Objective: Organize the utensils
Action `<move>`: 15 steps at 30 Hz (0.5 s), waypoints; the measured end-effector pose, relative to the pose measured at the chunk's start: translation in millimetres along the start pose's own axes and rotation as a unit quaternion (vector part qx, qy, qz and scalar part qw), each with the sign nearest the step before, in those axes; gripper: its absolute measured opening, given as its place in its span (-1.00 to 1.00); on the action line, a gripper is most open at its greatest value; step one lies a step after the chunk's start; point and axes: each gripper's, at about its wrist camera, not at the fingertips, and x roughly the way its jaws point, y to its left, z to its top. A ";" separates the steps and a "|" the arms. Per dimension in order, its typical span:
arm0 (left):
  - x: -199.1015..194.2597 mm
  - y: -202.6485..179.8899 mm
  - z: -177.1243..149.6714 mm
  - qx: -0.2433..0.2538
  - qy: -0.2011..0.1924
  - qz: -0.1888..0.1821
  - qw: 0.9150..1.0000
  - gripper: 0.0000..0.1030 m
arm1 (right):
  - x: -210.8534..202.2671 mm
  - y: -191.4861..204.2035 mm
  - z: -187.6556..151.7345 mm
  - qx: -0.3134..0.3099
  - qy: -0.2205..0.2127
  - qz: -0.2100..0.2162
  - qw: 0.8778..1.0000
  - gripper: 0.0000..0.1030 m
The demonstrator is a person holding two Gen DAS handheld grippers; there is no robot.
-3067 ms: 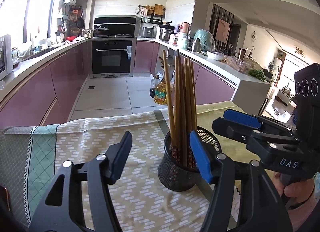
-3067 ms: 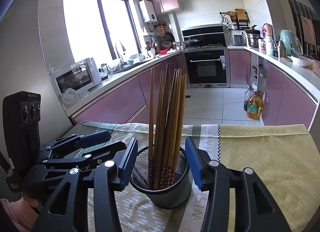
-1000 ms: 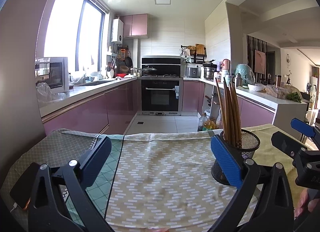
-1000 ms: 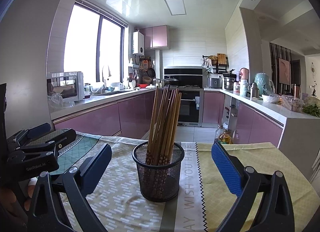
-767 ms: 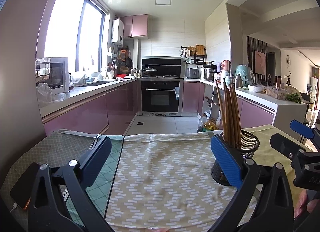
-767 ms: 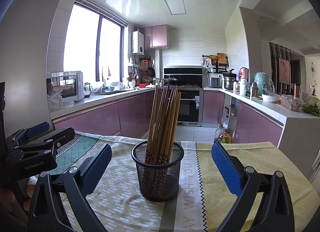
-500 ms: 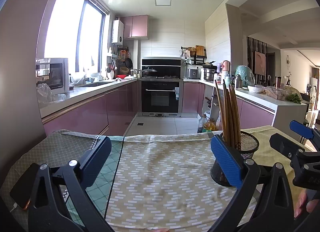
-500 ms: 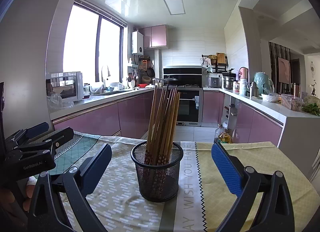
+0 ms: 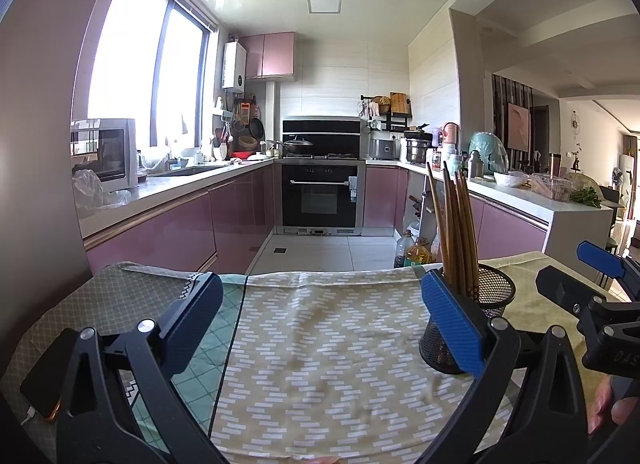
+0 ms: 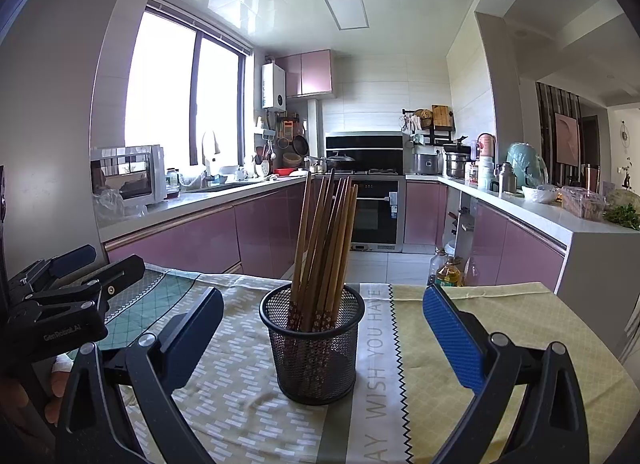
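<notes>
A black mesh holder (image 10: 316,348) stands upright on the tablecloth, filled with several brown wooden chopsticks (image 10: 324,244). My right gripper (image 10: 320,328) is wide open and empty, a little back from the holder, which stands between its fingers in view. In the left wrist view the holder (image 9: 476,316) sits partly behind the right blue pad (image 9: 452,324). My left gripper (image 9: 320,324) is wide open and empty over bare cloth to the holder's left. Each gripper shows at the other view's edge.
Patterned cloths (image 9: 320,344) cover the table; its far edge drops to the kitchen floor. A phone (image 9: 44,376) lies at the table's near left corner. Oil bottles (image 10: 448,272) stand on the floor beyond. Pink cabinets and counters line the room.
Over three seconds both grippers drew back from the holder, levelled out and opened wider. In the last second, almost nothing has moved.
</notes>
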 end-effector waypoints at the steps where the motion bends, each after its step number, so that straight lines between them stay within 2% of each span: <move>1: -0.3 -0.4 0.6 0.001 -0.001 0.001 1.000 0.90 | 0.2 0.0 -0.4 0.000 0.000 -0.001 1.000 0.88; 15: -1.1 0.3 3.4 0.001 -0.003 0.001 1.000 0.90 | 1.0 -1.7 -0.4 0.004 -0.001 0.000 1.000 0.88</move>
